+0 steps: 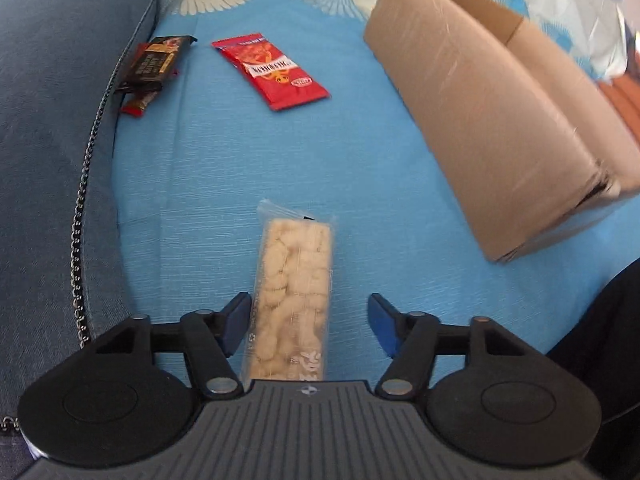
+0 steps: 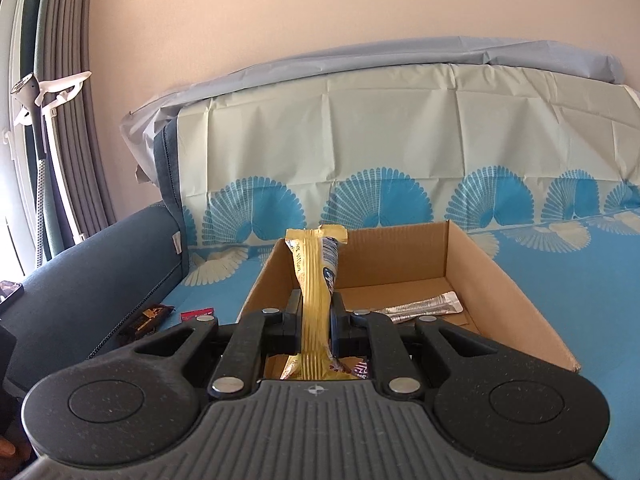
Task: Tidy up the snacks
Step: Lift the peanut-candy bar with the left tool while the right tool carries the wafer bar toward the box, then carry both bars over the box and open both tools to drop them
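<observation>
My left gripper (image 1: 310, 322) is open, its blue fingers either side of a clear-wrapped pale snack bar (image 1: 294, 292) lying on the blue cloth; the left finger is close to it. A red snack packet (image 1: 272, 70) and dark chocolate bars (image 1: 154, 66) lie further off. The cardboard box (image 1: 488, 120) stands to the right. My right gripper (image 2: 316, 316) is shut on a yellow snack wrapper (image 2: 318, 280), held upright over the near end of the open box (image 2: 516, 300). A silver packet (image 2: 424, 306) lies inside the box.
A dark blue sofa arm (image 1: 52, 120) with a metal chain (image 1: 80, 240) runs along the left. The sofa back (image 2: 400, 140) is draped in a pale cloth with blue fans. Curtains (image 2: 68, 120) hang at far left.
</observation>
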Available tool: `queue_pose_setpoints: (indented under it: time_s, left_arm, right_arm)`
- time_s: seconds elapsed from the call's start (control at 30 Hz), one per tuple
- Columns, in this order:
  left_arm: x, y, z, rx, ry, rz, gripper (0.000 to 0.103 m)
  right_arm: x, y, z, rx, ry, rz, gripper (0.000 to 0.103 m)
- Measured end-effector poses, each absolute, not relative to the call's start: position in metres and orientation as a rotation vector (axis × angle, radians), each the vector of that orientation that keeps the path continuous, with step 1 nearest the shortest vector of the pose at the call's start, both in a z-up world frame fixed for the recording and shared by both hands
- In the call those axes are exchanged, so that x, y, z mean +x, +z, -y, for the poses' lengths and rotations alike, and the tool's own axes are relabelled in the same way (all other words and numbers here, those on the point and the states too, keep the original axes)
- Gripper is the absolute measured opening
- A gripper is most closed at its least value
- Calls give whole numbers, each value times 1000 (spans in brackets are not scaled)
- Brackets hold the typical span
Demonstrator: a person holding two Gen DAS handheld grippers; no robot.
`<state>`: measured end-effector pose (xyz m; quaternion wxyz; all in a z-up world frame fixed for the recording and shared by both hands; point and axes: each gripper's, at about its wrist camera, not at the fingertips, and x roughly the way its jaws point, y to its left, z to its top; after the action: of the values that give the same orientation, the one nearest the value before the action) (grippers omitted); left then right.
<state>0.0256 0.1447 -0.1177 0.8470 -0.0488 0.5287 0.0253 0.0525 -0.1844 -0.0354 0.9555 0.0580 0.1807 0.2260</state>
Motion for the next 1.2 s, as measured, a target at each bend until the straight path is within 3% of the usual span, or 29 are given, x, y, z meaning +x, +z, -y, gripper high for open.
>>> queue_pose_setpoints:
  time_s: [0.07, 0.23, 0.63, 1.2]
  left_arm:
    - [29, -123, -136, -41, 90, -1134, 41]
    - [28, -124, -124, 17, 113, -1098, 40]
    - [-7, -84, -145, -142, 126, -752, 40]
    - [-14, -38, -115, -194, 123, -625, 40]
  right_arm:
    - [52, -36, 190, 118, 476, -353, 13]
    - [59, -36, 206, 194, 512, -357, 13]
    - [111, -45, 236, 363, 478, -378, 13]
    - [111, -47, 230, 331, 509, -380, 13]
